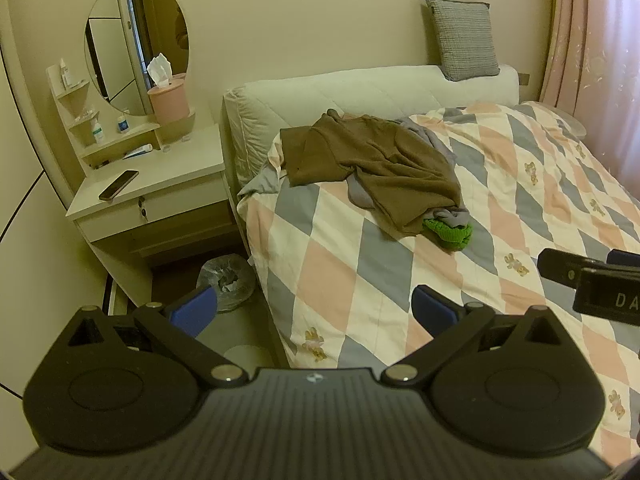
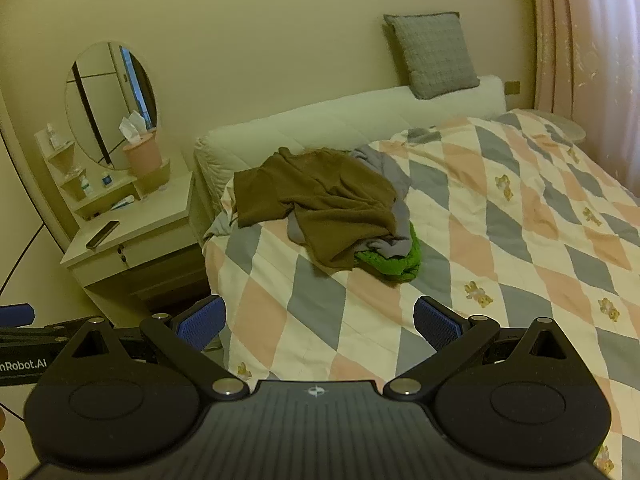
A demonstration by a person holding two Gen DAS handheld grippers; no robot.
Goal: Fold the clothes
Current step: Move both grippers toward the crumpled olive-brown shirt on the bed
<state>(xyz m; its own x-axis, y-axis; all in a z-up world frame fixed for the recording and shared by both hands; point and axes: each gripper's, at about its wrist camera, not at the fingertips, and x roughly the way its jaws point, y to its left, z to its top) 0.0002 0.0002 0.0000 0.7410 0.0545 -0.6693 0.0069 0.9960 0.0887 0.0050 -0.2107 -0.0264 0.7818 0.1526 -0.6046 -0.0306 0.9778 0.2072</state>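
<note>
On bed (image 1: 500, 208), quilt lying spread, checked pattern; clothes pile (image 1: 372, 168) sitting near headboard end, well apart from both tools. Brown garment (image 2: 320, 204) lying crumpled on top, grey piece (image 2: 394, 184) under it, green knit (image 2: 394, 262) poking out at near edge. Folding not yet begun, judging by the heap; approach step. Left tool (image 1: 314, 308) hovering, jaws spread, holding nothing; right tool (image 2: 320, 320) likewise. Next move calling for reaching forward, pinching brown garment, lifting it free of tangled layers. Nightstand (image 1: 168, 176) standing beside bed, phone (image 1: 119, 185) lying on it; waste bin (image 1: 228, 286) below — none blocking.
</note>
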